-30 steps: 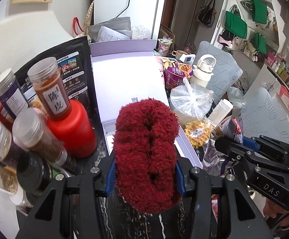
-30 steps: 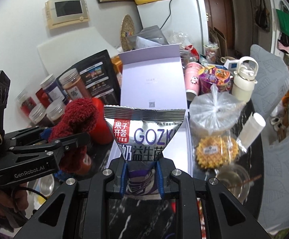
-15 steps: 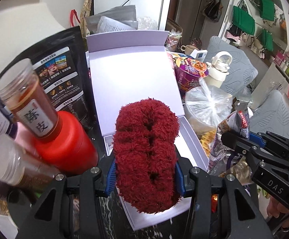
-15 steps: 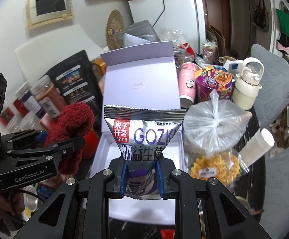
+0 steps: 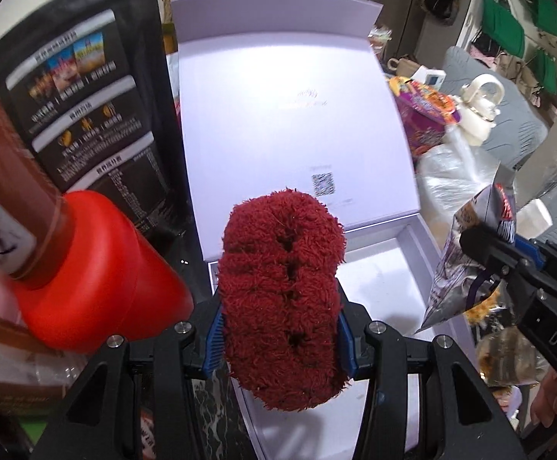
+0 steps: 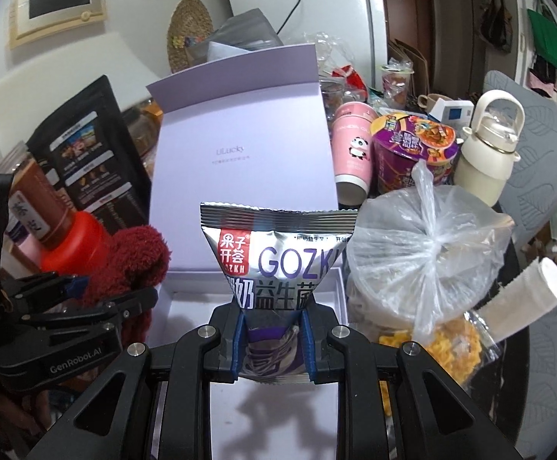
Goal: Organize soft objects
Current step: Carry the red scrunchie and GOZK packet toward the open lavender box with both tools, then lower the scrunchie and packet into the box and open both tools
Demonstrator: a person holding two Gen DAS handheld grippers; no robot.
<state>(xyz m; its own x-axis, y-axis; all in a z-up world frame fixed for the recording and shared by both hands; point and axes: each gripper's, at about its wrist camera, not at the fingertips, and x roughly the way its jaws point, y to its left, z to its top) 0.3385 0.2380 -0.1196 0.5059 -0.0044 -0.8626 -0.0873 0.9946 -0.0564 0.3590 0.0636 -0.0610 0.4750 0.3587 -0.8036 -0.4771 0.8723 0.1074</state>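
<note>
Both hands are over the open pale lilac cardboard box (image 5: 378, 276) with its white interior and its lid standing up behind. The left gripper (image 5: 280, 339) is clenched on a fluffy dark red knitted bundle (image 5: 280, 287), blue pads pressing into both sides, and the bundle hangs above the near left part of the box floor. The right gripper (image 6: 272, 339) is pinching the lower end of a silver and purple foil snack pouch (image 6: 276, 264), which stands above the box's middle. The job here looks like lowering both loads inside, and doing it well means setting each one down before letting go, so nothing bounces off the wall. The red plastic bottle (image 5: 90, 280) with a brown jar on top sits just beside the box's left wall, so the left hand should keep inward. The tied clear plastic bag (image 6: 432, 253) crowds the right side likewise. Whether the bundle already touches the floor I can't tell; the gripper blocks that. Keep the two loads side by side, not stacked.
</note>
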